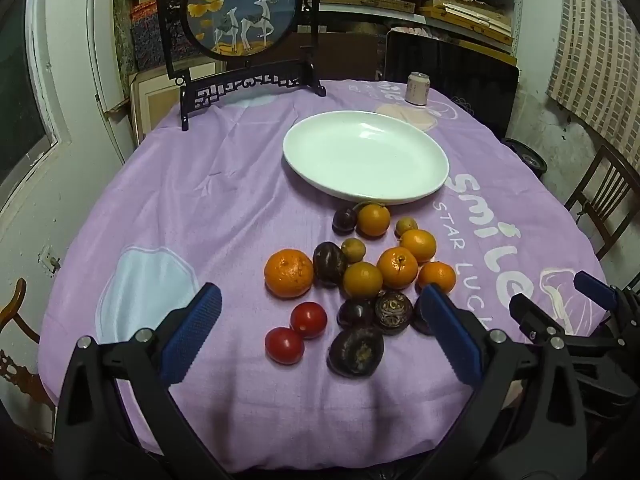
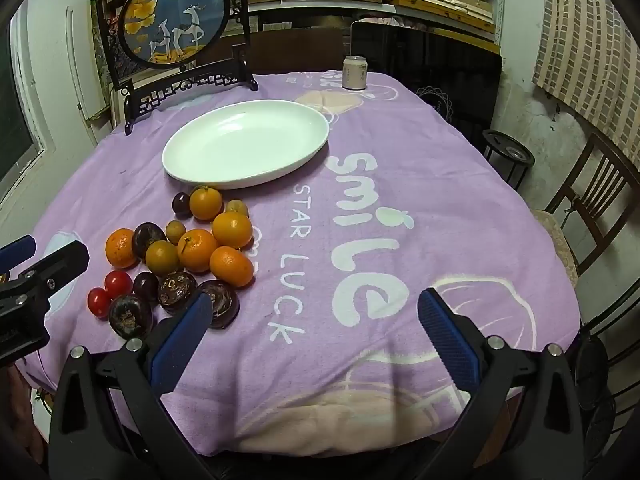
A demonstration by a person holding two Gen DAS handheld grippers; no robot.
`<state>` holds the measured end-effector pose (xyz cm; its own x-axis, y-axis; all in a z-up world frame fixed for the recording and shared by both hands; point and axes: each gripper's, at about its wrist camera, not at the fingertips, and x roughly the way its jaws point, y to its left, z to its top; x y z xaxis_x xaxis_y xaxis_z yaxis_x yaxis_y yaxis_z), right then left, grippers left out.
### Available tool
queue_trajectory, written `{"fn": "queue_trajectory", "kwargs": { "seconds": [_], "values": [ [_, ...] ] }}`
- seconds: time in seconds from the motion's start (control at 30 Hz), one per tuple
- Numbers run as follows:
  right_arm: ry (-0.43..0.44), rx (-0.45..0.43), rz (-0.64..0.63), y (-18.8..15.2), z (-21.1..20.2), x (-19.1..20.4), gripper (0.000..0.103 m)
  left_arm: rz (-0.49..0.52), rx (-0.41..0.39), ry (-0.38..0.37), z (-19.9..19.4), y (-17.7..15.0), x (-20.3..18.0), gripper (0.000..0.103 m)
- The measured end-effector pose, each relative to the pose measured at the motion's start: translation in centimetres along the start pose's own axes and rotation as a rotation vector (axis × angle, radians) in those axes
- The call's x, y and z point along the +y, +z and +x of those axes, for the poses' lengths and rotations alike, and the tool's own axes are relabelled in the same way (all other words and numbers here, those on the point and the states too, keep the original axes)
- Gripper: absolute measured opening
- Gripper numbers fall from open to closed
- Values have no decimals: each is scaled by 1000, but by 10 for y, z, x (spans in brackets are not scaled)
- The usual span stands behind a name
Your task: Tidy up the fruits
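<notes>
Lilac tablecloth [image 1: 208,200] covers the table, a white oval plate [image 1: 366,156] at upper centre with nothing on it. Just below it lies the fruit cluster [image 1: 360,280] — oranges, dark passion fruits, two tomatoes. Left gripper [image 1: 320,312] and right gripper [image 2: 316,320] both hover, fingers spread wide — gripping nothing.

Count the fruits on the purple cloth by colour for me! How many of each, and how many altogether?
Orange fruits: 6
Dark purple fruits: 6
Red tomatoes: 2
Small yellow-brown fruits: 2
Total: 16
</notes>
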<state>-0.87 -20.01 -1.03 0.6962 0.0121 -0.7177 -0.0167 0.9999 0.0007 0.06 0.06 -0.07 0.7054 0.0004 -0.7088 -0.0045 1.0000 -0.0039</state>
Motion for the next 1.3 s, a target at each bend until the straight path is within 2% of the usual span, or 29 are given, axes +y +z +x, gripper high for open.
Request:
{"fn": "queue_trajectory", "kwargs": {
  "seconds": [0.03,1.0,1.3],
  "values": [
    [0,0,0,0,0,0,102,13,-17,7,-1,0,-1,101],
    [2,0,2,-1,-1,2,102,0,-7,-8,1,0,-1,101],
    [3,0,2,-1,-1,2,102,5,4,-15,2,-8,-4,101]
  ]
}}
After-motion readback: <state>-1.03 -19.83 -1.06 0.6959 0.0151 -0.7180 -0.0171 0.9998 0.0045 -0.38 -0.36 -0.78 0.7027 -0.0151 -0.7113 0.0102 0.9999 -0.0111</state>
